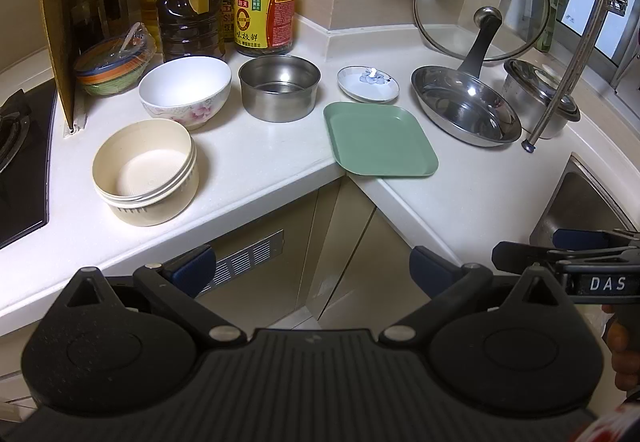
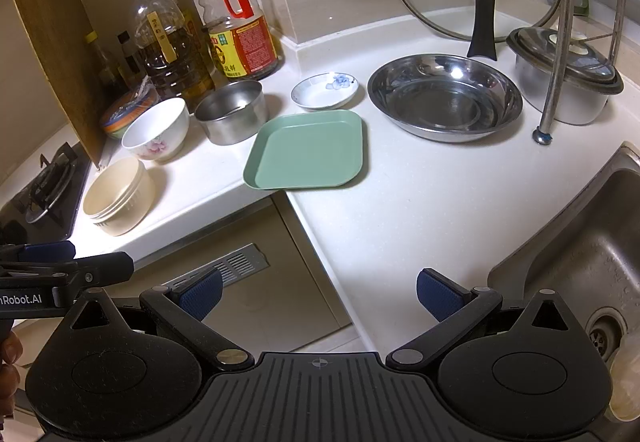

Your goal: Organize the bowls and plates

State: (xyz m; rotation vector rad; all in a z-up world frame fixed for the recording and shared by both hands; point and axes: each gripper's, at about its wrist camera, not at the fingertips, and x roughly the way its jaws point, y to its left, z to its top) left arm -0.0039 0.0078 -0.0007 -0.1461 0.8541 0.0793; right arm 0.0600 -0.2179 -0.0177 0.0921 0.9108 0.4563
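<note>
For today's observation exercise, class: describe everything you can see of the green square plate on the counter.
The green square plate is a flat, shallow dish with rounded corners and a low raised rim, in matte pale green, plastic by the look of it. It is empty and lies right side up on the white counter at the inner corner, one corner slightly overhanging the edge. The small flowered saucer sits just behind it, the steel bowl to its left. Nothing rests on it, and neither claw touches it.
</note>
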